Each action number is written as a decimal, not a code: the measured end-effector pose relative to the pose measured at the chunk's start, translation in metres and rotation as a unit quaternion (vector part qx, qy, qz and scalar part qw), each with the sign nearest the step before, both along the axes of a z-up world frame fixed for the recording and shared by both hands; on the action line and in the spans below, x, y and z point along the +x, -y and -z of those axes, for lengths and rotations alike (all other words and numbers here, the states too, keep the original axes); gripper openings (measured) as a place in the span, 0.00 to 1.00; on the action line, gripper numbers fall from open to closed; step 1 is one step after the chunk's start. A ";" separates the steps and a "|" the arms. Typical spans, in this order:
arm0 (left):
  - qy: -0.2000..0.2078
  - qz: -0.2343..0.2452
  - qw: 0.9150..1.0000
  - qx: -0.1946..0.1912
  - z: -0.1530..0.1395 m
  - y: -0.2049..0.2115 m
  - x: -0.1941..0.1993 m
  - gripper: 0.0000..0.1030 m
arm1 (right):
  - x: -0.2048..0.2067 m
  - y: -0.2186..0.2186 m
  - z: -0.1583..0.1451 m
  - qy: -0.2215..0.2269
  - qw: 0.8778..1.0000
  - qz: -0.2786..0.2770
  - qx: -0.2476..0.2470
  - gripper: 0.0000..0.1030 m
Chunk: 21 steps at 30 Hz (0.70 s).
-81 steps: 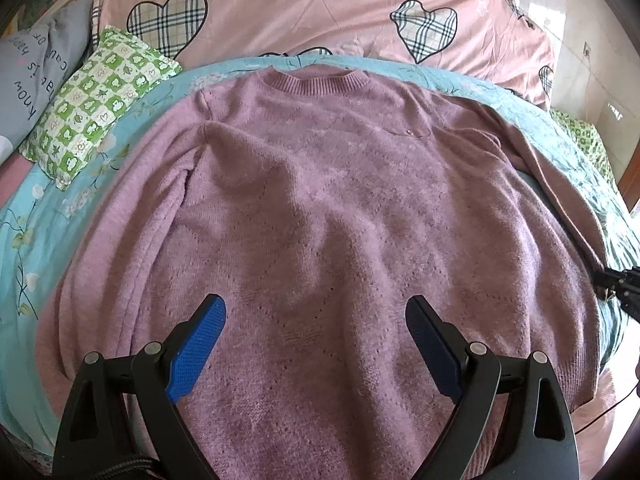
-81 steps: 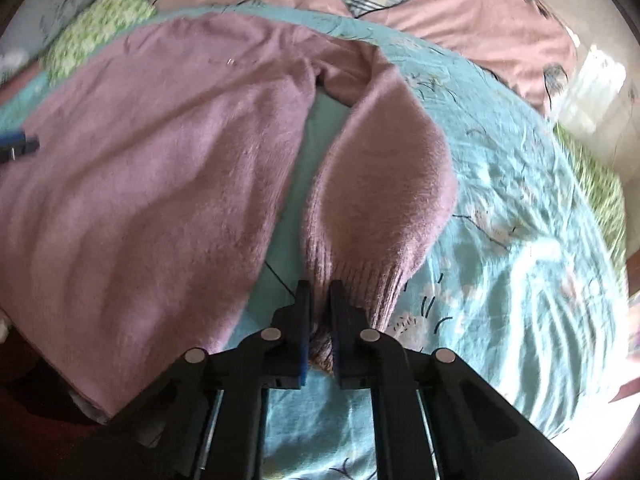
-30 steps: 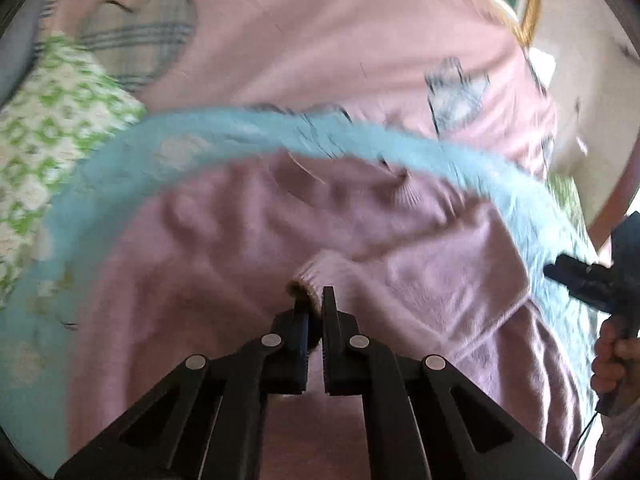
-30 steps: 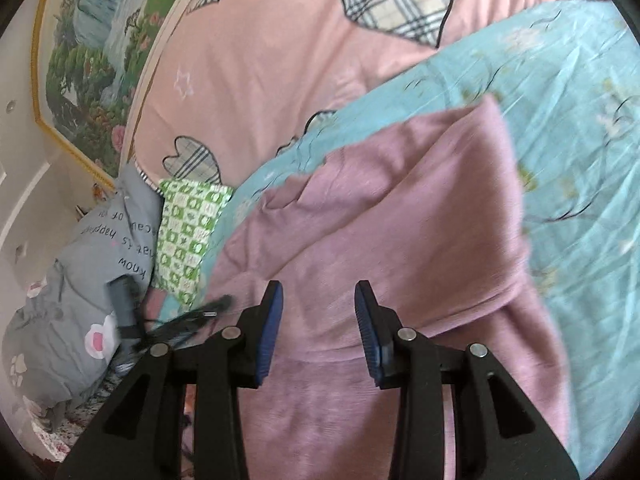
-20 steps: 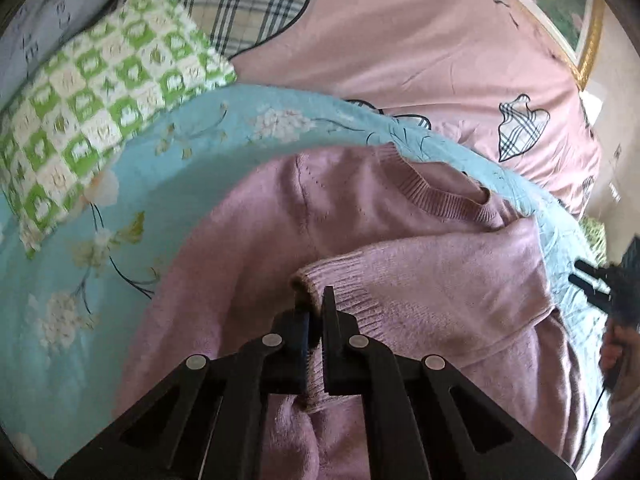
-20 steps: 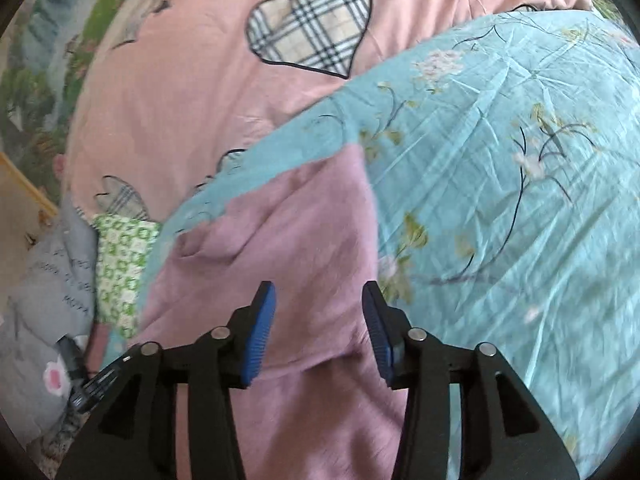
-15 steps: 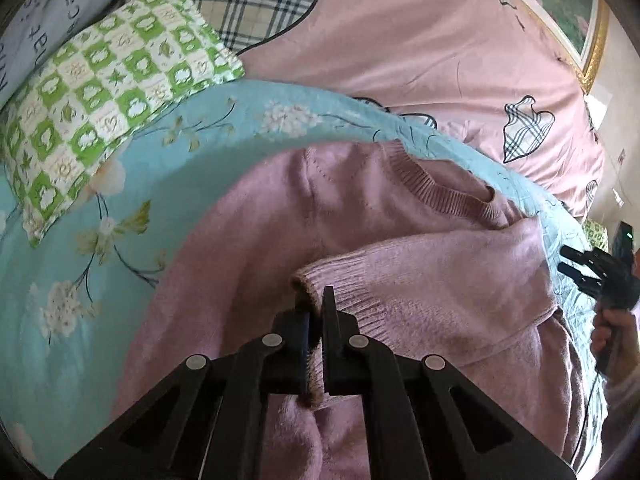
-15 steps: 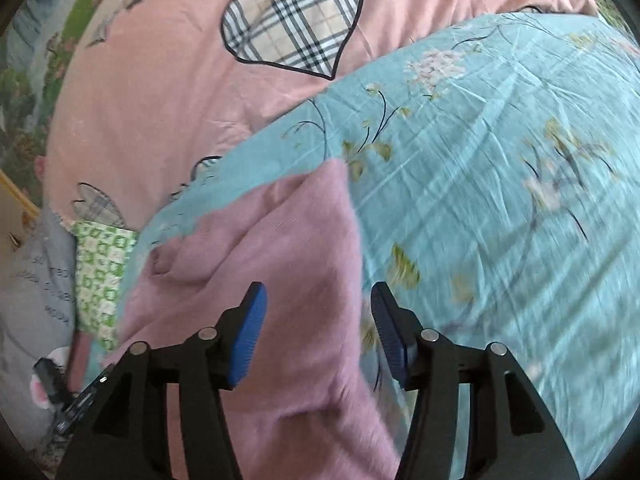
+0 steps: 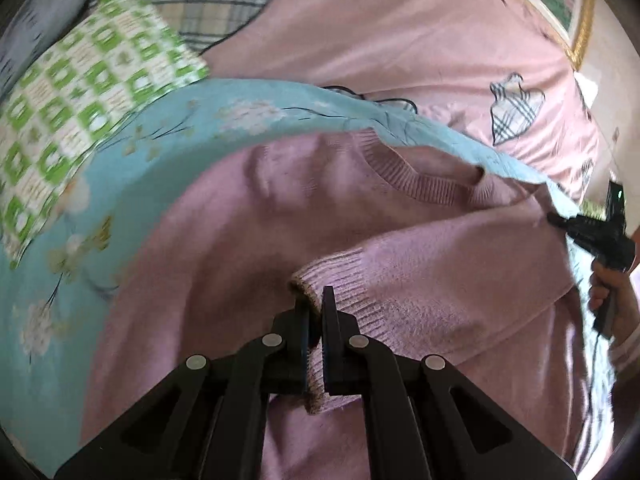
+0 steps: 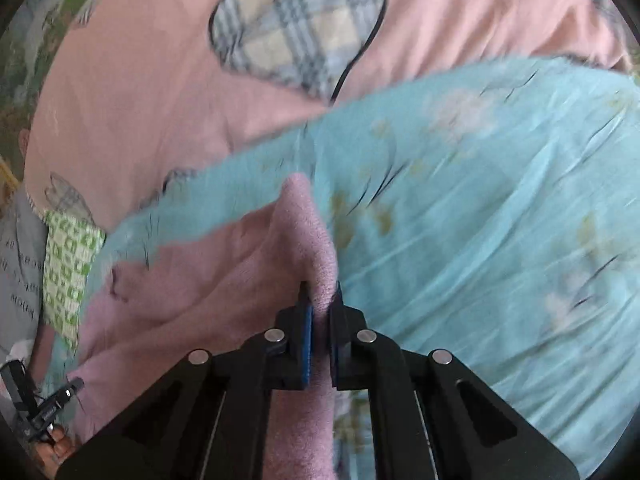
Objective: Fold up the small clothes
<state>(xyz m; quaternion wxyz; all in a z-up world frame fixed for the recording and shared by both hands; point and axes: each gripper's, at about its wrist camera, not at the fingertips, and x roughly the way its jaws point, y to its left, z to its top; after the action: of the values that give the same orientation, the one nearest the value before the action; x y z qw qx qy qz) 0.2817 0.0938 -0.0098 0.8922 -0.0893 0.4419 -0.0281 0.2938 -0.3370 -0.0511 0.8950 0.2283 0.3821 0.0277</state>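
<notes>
On the bed's blue floral sheet (image 9: 120, 184) lies a mauve sweater (image 9: 248, 232). At 6 o'clock, the left hand-held gripper (image 9: 315, 308) pinches the ribbed sleeve cuff (image 9: 340, 276) over the sweater's body. The right hand-held gripper (image 10: 320, 300) pinches a raised sweater fold (image 10: 308, 232).
</notes>
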 end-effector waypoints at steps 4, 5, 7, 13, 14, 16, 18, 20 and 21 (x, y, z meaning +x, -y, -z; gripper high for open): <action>-0.022 -0.010 1.000 0.010 0.016 -0.002 0.007 0.02 | 0.011 -0.003 0.021 -0.035 0.999 0.002 -0.019 0.08; -0.026 -0.014 1.000 0.007 0.019 -0.005 0.007 0.02 | 0.013 -0.006 0.028 -0.051 0.999 -0.002 -0.020 0.08; -0.030 -0.015 0.999 0.004 0.021 -0.012 0.007 0.03 | 0.009 -0.011 0.030 -0.050 0.998 0.003 -0.031 0.14; -0.031 -0.010 0.999 -0.003 0.006 -0.021 -0.011 0.10 | -0.031 -0.022 -0.001 -0.015 0.998 0.016 -0.052 0.26; -0.030 -0.009 0.999 -0.010 0.002 -0.024 -0.019 0.10 | -0.044 -0.027 -0.010 -0.003 0.999 0.010 -0.049 0.28; -0.022 -0.009 1.000 -0.018 -0.009 -0.029 -0.038 0.15 | -0.064 -0.038 -0.022 0.016 0.999 -0.009 -0.032 0.32; -0.016 -0.015 0.999 -0.023 -0.019 -0.035 -0.063 0.23 | -0.087 -0.052 -0.031 0.029 0.999 -0.030 -0.019 0.35; -0.013 -0.024 0.999 -0.025 -0.028 -0.043 -0.094 0.38 | -0.111 -0.072 -0.036 0.038 0.998 -0.059 0.001 0.37; -0.012 -0.026 0.999 -0.024 -0.031 -0.046 -0.107 0.41 | -0.118 -0.082 -0.036 0.039 0.997 -0.069 0.009 0.39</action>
<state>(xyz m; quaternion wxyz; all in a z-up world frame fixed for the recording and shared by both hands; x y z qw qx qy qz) 0.1750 0.1400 0.0217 0.8847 -0.1224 0.4495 -0.0141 0.1763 -0.2554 -0.0154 0.9031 0.2080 0.3616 0.1019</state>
